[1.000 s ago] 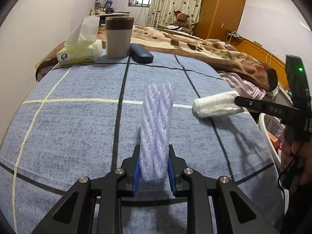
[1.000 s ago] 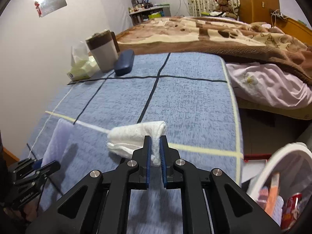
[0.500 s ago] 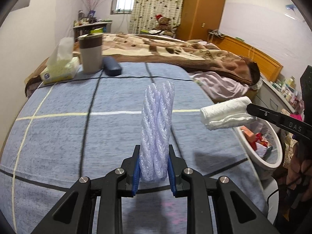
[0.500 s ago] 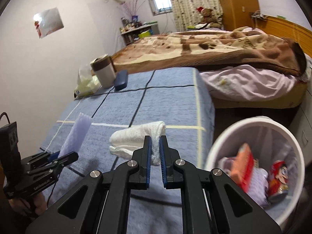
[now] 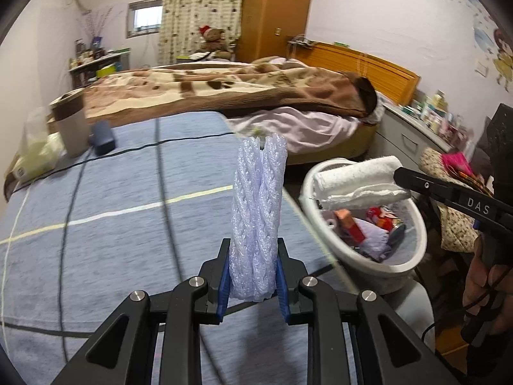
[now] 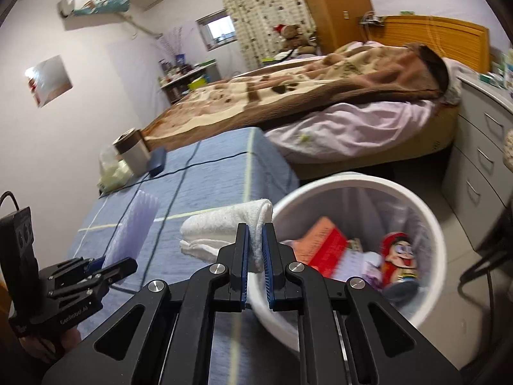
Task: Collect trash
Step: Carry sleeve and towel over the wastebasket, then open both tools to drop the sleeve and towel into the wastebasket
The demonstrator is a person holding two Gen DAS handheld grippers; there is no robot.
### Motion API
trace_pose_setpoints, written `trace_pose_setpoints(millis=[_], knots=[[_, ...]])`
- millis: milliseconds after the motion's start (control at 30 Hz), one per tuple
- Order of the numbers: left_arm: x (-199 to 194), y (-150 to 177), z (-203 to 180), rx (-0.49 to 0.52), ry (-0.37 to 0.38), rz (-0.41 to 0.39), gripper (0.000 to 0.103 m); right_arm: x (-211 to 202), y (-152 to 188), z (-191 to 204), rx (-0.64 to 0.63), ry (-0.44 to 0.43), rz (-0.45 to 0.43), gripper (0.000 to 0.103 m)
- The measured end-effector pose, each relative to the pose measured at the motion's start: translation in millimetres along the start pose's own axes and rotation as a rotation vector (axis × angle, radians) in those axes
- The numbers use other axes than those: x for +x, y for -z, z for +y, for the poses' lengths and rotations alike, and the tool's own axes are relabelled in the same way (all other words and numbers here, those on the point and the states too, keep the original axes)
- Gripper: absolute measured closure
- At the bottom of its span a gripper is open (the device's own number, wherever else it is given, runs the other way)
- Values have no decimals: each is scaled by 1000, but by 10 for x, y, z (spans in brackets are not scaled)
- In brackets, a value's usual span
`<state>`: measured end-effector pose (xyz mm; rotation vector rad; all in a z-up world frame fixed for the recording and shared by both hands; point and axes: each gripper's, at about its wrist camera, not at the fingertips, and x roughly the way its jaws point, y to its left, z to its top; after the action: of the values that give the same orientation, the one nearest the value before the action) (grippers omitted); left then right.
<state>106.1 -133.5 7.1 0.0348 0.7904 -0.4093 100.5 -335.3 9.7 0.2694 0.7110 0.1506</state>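
A piece of lilac foam netting (image 5: 258,221) was clamped between the blue pads of the left gripper (image 5: 253,276), its long axis standing upright out of the jaws and running forward along the fingers, above the blue checked cloth (image 5: 112,224) near that cloth's edge. A rolled white towel (image 6: 224,227) was pinched by one end in the right gripper (image 6: 255,258), whose jaws were closed tight on it. The roll's long axis lay roughly level and crosswise to the fingers, its free end pointing towards the cloth-covered surface, as seen from the right wrist. From the left wrist view the towel was seen held over the near rim of the white waste bin (image 5: 413,260), which stood just beside the cloth's edge. A red carton (image 6: 323,247) and a printed can (image 6: 399,260) were seen lying inside the bin.
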Motion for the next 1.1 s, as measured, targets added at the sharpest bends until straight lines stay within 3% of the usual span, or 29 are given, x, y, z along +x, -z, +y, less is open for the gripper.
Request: trace_pose_setpoints(millis=[667, 1100], knots=[[552, -289, -857, 121, 161, 54, 78, -143, 128, -640, 113, 123, -3, 94], [912, -324, -1134, 156, 200, 99, 78, -83, 163, -852, 151, 158, 26, 94]])
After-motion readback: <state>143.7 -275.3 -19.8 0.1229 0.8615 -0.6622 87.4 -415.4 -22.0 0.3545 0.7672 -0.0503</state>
